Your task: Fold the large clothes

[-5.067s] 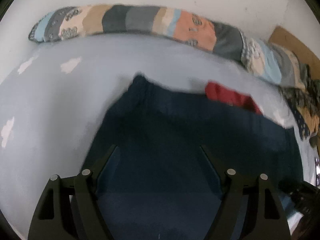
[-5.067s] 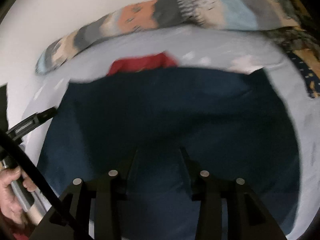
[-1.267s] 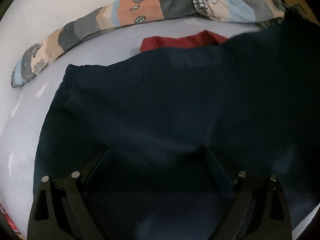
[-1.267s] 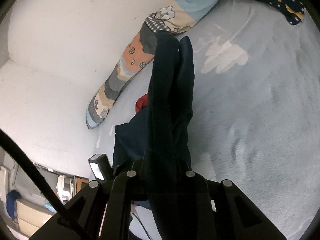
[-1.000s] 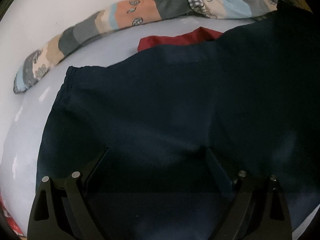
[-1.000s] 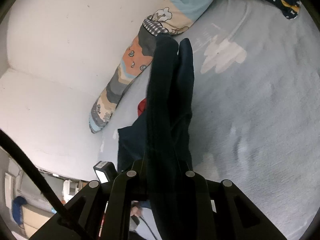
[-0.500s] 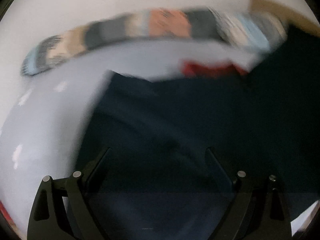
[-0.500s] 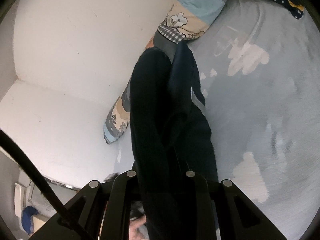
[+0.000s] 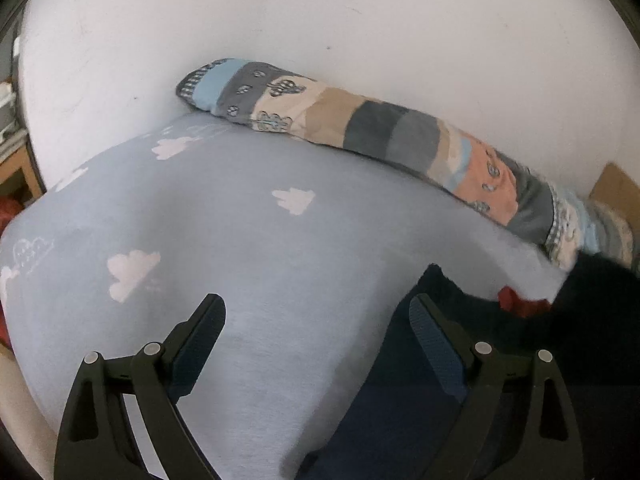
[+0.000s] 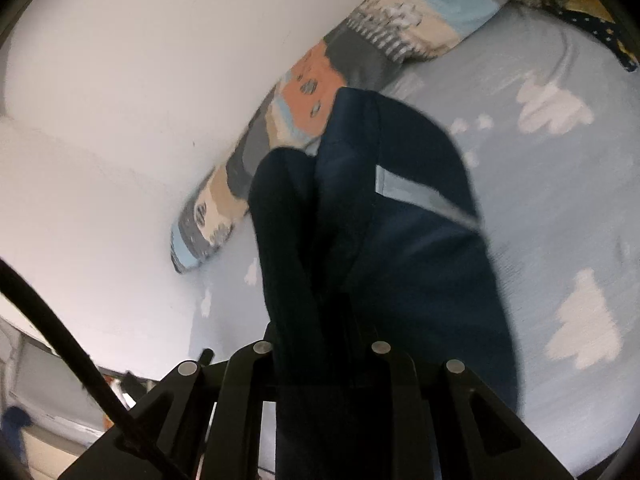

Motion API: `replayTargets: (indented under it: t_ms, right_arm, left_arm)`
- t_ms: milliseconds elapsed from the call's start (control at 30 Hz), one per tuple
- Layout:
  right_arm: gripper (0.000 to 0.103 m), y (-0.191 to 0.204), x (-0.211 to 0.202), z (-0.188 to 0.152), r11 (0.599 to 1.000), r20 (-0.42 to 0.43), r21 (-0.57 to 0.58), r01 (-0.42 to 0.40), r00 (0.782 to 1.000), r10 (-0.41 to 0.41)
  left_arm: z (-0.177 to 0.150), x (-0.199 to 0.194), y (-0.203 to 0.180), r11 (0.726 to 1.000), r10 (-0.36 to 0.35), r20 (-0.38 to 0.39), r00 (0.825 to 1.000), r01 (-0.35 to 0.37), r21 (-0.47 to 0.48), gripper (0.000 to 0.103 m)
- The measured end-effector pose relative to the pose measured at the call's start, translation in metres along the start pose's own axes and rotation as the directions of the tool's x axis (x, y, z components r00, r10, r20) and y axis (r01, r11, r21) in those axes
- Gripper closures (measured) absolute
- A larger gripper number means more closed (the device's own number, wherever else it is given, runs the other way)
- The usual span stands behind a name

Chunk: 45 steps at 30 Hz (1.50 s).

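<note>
A large dark navy garment (image 9: 460,360) lies on the light blue cloud-print bed sheet (image 9: 240,248), at the right and bottom of the left wrist view. My left gripper (image 9: 316,312) is open and empty above the sheet, its right finger over the garment's left edge. My right gripper (image 10: 320,320) is shut on a lifted fold of the navy garment (image 10: 380,220), which drapes up over the fingers and hides their tips. A grey strip of the garment's inside shows on the fold.
A long patchwork bolster pillow (image 9: 380,128) lies along the white wall (image 9: 320,20) at the back; it also shows in the right wrist view (image 10: 320,92). A red cloth (image 9: 520,304) peeks out behind the garment. Patterned bedding (image 10: 592,12) sits far right.
My left gripper has swung left off the garment, now facing mostly bare sheet. My right gripper still holds the fold and has carried it further over, the fabric spreading wider.
</note>
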State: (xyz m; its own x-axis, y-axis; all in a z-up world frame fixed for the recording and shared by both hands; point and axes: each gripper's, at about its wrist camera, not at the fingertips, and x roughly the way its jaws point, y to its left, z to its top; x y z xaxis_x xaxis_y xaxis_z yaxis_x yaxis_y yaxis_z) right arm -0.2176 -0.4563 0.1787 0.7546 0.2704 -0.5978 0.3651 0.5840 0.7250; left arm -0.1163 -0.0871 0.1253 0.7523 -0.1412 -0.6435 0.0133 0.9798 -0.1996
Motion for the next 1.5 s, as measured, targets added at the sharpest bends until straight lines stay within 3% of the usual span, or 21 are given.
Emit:
replayTargets:
  t_ms: [167,200,300,533,700,833,900,933,967,1067,1133,1167,1200,1233,1267,1367,1400,1500]
  right_arm:
    - [0.086,0.046,0.066,-0.051,0.993,-0.029,-0.097,0.062,0.997,-0.065]
    - [0.097,0.051,0.080,-0.062,0.992,-0.035,-0.115,0.055,0.998,-0.059]
    - [0.096,0.059,0.121,-0.096,0.981,-0.083,-0.160,0.112,0.988,-0.127]
    - [0.096,0.023,0.164,-0.137,0.936,-0.141,-0.284,0.206,0.957,-0.254]
    - [0.096,0.037,0.140,-0.120,0.973,-0.095,-0.218,0.074,0.991,-0.097]
    - [0.096,0.077,0.124,-0.115,0.971,-0.038,-0.234,-0.038,0.999,0.030]
    - [0.096,0.097,0.136,-0.123,0.954,-0.045,-0.294,-0.048,0.998,0.037]
    - [0.096,0.099,0.143,-0.130,0.951,-0.055,-0.308,-0.033,0.998,0.017]
    - [0.097,0.096,0.164,-0.142,0.942,-0.077,-0.335,0.032,0.995,-0.061]
    - [0.094,0.058,0.225,-0.170,0.912,-0.172,-0.378,0.162,0.955,-0.241]
    - [0.096,0.046,0.233,-0.173,0.895,-0.167,-0.426,0.135,0.960,-0.224]
    - [0.094,0.050,0.230,-0.173,0.881,-0.163,-0.455,0.127,0.961,-0.223]
    - [0.080,0.057,0.228,-0.173,0.869,-0.188,-0.485,0.097,0.959,-0.212]
    - [0.058,0.061,0.226,-0.171,0.873,-0.232,-0.486,0.046,0.956,-0.180]
    - [0.051,0.066,0.215,-0.168,0.883,-0.276,-0.469,-0.033,0.955,-0.111]
    - [0.048,0.076,0.179,-0.150,0.886,-0.331,-0.417,-0.206,0.941,0.063]
    - [0.047,0.077,0.158,-0.140,0.875,-0.312,-0.427,-0.226,0.946,0.092]
    - [0.047,0.066,0.110,-0.105,0.854,-0.225,-0.489,-0.180,0.971,0.077]
  left_arm:
    - [0.006,-0.009,0.031,0.998,-0.005,0.007,1.000,0.006,-0.061,0.010]
    - [0.006,-0.011,0.037,0.997,-0.003,0.005,1.000,0.003,-0.071,0.010]
    - [0.006,-0.012,0.050,0.996,0.003,-0.003,1.000,-0.003,-0.085,0.010]
    - [0.007,-0.005,0.057,0.996,0.010,-0.028,1.000,-0.012,-0.088,0.010]
    - [0.011,-0.005,0.053,0.995,0.012,-0.004,1.000,-0.013,-0.103,0.010]
    - [0.013,-0.008,0.061,0.991,0.034,0.018,0.999,-0.032,-0.131,0.010]
    - [0.014,-0.009,0.066,0.990,0.049,0.025,0.998,-0.046,-0.134,0.010]
    - [0.013,-0.008,0.067,0.990,0.056,0.022,0.998,-0.053,-0.130,0.010]
    - [0.013,-0.006,0.069,0.990,0.065,0.015,0.998,-0.062,-0.125,0.010]
    - [0.011,0.001,0.070,0.991,0.066,-0.009,0.998,-0.066,-0.113,0.010]
    - [0.011,0.002,0.067,0.993,0.064,-0.009,0.998,-0.065,-0.095,0.010]
    - [0.011,0.001,0.065,0.995,0.060,-0.005,0.998,-0.061,-0.085,0.010]
    - [0.011,0.001,0.063,0.996,0.054,0.001,0.999,-0.053,-0.077,0.010]
    - [0.012,0.000,0.060,0.996,0.047,0.005,0.999,-0.047,-0.072,0.010]
    - [0.011,0.000,0.057,0.997,0.041,0.005,0.999,-0.041,-0.070,0.010]
    - [0.009,0.001,0.050,0.998,0.014,-0.004,1.000,-0.014,-0.061,0.010]
    - [0.008,0.001,0.047,0.999,0.006,-0.005,1.000,-0.006,-0.052,0.010]
    - [0.002,0.004,0.030,0.998,-0.058,-0.039,0.998,0.059,0.016,0.010]
